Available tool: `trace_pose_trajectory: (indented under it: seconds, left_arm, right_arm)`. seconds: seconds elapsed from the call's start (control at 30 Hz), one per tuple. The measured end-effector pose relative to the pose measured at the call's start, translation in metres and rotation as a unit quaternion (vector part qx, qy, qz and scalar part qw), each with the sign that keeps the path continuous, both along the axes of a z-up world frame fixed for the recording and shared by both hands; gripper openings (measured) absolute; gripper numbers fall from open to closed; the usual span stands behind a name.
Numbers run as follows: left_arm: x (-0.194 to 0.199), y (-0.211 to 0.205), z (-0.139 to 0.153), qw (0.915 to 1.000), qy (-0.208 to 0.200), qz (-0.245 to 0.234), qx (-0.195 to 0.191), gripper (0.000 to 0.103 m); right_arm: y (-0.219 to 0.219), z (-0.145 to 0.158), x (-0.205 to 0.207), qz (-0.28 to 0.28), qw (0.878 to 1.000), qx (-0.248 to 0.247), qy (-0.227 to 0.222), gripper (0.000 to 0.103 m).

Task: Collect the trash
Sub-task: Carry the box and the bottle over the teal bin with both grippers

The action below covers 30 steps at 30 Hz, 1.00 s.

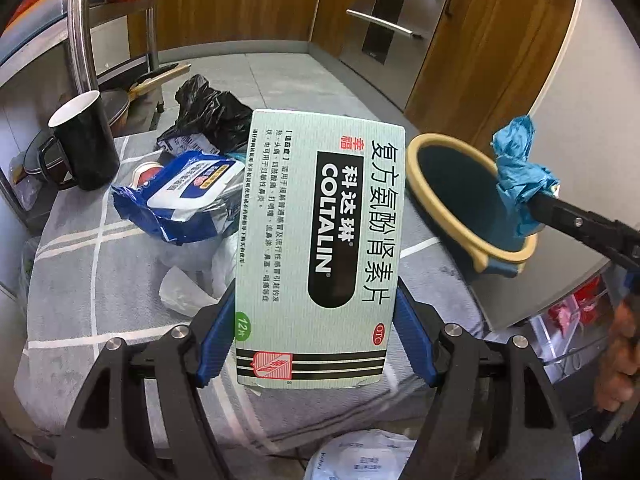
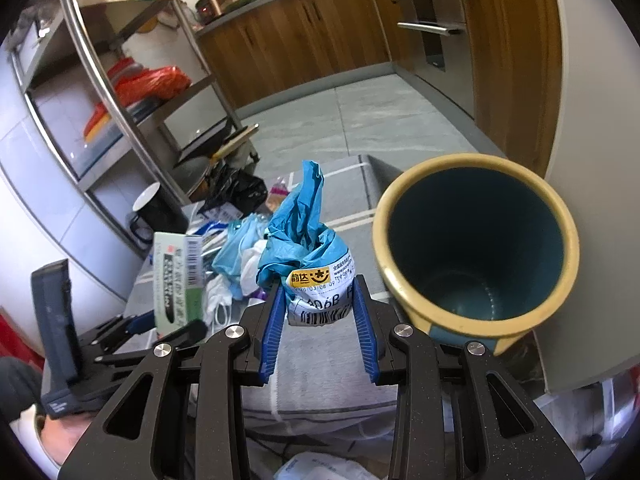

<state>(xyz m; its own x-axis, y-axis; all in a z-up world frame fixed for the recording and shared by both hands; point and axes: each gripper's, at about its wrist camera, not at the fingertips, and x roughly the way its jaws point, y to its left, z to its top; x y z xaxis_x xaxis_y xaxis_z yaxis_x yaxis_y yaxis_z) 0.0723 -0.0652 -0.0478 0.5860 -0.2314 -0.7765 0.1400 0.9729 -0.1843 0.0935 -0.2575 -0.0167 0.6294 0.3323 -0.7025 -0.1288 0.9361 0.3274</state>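
Observation:
My left gripper is shut on a pale green medicine box, its blue pads pressing on both long sides, and holds it above the grey checked cloth. The same box appears at the left of the right wrist view. My right gripper is shut on a crumpled blue bag with a white shipping label. That wad hangs right at the rim of the bin. The blue bin with a yellow rim stands at the right, nothing visible inside it.
More litter lies on the cloth: a blue wipes pack, a black plastic bag and white plastic. A black mug stands at the left edge. A steel rack is at the left, wooden cabinets behind.

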Motion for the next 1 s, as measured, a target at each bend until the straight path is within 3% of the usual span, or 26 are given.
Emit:
trace_pose_trajectory:
  seconds: [0.3, 0.53, 0.83, 1.0]
  left_arm:
    - [0.006, -0.006, 0.024, 0.9995, -0.015, -0.007, -0.028, 0.071]
    - [0.035, -0.045, 0.042, 0.9971, -0.015, -0.059, -0.045, 0.071]
    - [0.083, -0.114, 0.044, 0.9905, 0.014, -0.128, -0.049, 0.071]
    - [0.113, -0.145, 0.029, 0.9864, 0.048, -0.148, -0.052, 0.071]
  right_arm:
    - [-0.024, 0.002, -0.003, -0.031, 0.999, 0.008, -0.004, 0.035]
    - [-0.051, -0.002, -0.004, -0.078, 0.997, 0.003, -0.001, 0.035]
    - [-0.096, -0.016, -0.009, -0.152, 0.988, 0.012, 0.010, 0.035]
    - [-0.115, -0.032, -0.007, -0.182, 0.982, 0.033, 0.029, 0.036]
